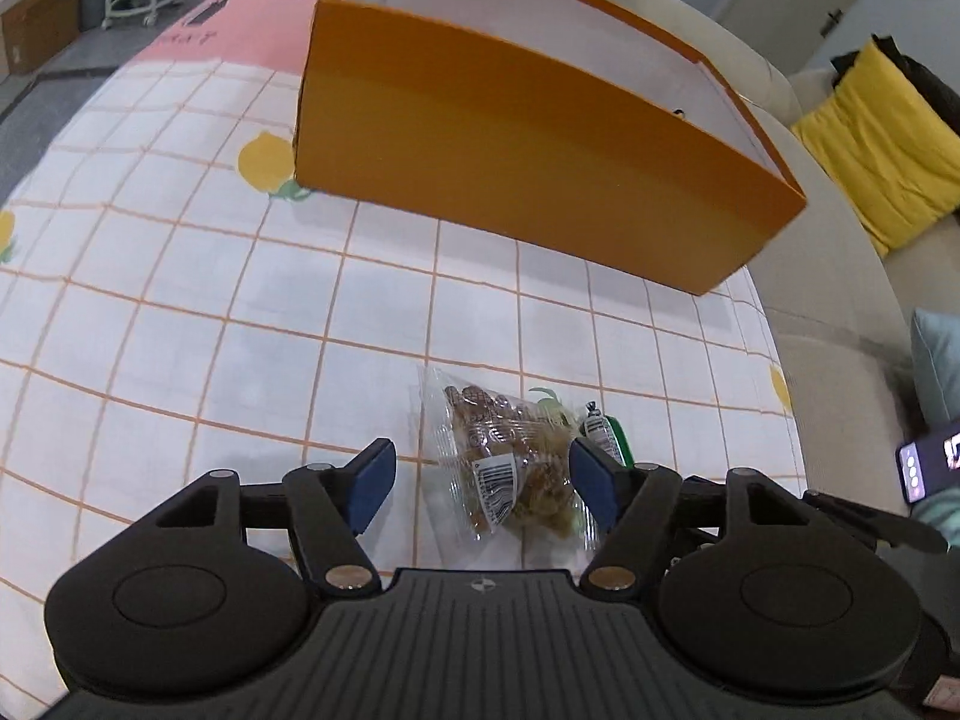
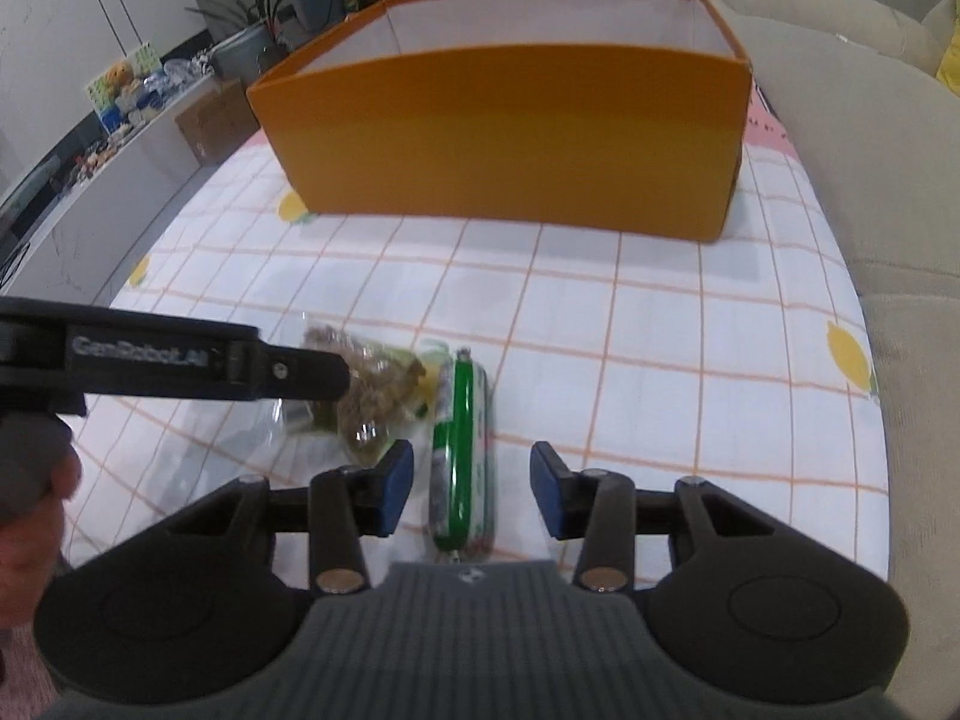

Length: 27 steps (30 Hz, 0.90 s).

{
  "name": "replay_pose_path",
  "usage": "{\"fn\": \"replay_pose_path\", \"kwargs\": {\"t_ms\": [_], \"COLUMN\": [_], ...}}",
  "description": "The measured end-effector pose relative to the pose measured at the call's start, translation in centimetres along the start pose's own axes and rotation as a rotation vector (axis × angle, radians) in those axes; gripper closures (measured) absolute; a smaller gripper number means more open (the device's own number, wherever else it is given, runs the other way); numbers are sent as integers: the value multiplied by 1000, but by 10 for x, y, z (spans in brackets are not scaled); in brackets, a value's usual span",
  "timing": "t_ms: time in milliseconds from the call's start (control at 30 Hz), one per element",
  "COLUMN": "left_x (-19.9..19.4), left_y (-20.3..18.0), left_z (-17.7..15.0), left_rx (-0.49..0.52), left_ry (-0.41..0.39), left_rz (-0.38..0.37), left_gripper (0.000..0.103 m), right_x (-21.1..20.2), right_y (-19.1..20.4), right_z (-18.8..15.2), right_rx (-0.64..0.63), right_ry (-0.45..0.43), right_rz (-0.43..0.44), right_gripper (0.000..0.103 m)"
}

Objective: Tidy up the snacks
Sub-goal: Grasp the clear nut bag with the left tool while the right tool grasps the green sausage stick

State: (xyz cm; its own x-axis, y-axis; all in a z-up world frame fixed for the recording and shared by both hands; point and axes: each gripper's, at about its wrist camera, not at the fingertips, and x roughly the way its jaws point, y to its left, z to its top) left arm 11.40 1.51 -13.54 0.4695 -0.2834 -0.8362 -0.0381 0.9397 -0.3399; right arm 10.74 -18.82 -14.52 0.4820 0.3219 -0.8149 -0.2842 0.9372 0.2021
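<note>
Left tongs (image 1: 480, 480) apart, angled down, straddling clear nut packet (image 1: 510, 468) without pressing. Right tongs (image 2: 473, 489) apart over green sausage stick (image 2: 465, 456). Both snacks lie side by side on counter (image 1: 180, 330); orange box (image 2: 510, 138) beyond.

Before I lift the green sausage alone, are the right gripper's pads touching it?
Apart. The right wrist view shows tablecloth on both sides of the green sausage, between it and the pads of the right gripper.
</note>
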Motion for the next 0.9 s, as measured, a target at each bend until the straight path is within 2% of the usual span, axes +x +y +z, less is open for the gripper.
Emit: {"fn": "replay_pose_path", "kwargs": {"t_ms": [100,300,500,567,700,900], "left_x": [5,14,16,17,19,19], "left_y": [4,11,5,2,-1,-2], "left_z": [0,0,0,-1,-1,-3], "left_rx": [-33,-70,-7,17,47,66], "left_ry": [7,8,-17,-24,-24,-34], "left_rz": [-31,-65,-47,-45,-63,-57], "left_gripper": [25,21,27,31,46,57], "right_x": [7,16,21,20,22,22], "right_y": [-1,-6,-9,-7,-5,0], "right_z": [4,4,3,4,4,1], "right_rx": [19,46,70,60,39,10], "right_ry": [1,26,34,24,24,8], "right_rz": [6,24,35,28,17,0], "right_gripper": [64,81,78,78,83,83]}}
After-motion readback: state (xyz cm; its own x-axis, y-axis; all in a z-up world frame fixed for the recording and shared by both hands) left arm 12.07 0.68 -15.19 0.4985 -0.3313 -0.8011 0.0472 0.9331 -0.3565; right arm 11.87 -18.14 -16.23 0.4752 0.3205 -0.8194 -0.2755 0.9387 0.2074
